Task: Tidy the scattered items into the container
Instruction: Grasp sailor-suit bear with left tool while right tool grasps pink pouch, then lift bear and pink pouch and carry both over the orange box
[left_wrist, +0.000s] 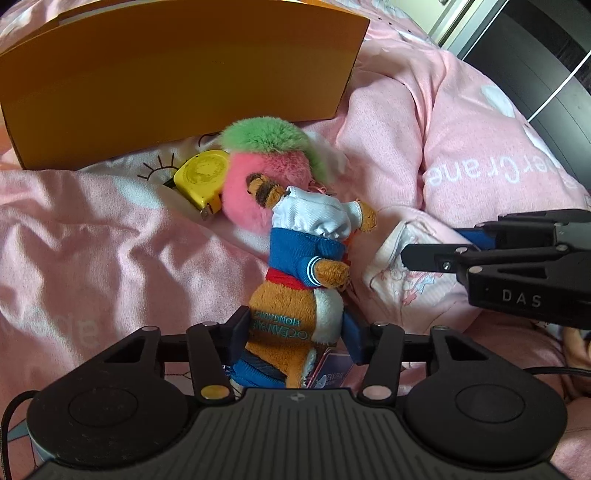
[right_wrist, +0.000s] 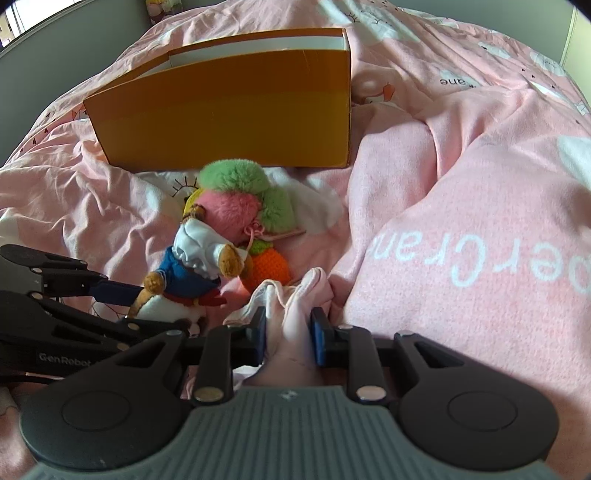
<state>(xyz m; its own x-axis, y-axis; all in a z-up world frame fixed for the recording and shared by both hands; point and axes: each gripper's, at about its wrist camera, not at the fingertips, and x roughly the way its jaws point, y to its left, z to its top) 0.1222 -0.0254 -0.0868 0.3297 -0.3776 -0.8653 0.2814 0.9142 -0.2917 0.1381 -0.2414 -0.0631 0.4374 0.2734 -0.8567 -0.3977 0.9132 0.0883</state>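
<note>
My left gripper (left_wrist: 295, 332) is shut on a plush bear (left_wrist: 295, 280) in a blue and white sailor outfit; the bear (right_wrist: 192, 269) also shows in the right wrist view. My right gripper (right_wrist: 288, 332) is shut on a pale pink cloth item (right_wrist: 291, 310), seen at the right of the left wrist view (left_wrist: 399, 273). A pink and green fluffy ball (left_wrist: 266, 166) and a yellow tape measure (left_wrist: 201, 179) lie in front of the orange box (left_wrist: 177, 74). An orange crocheted carrot (right_wrist: 269, 264) lies beside the ball.
Everything lies on a rumpled pink quilt (right_wrist: 461, 221) with white print. The open orange box (right_wrist: 229, 110) stands at the far side, its white inside showing. A raised fold of quilt runs along the right.
</note>
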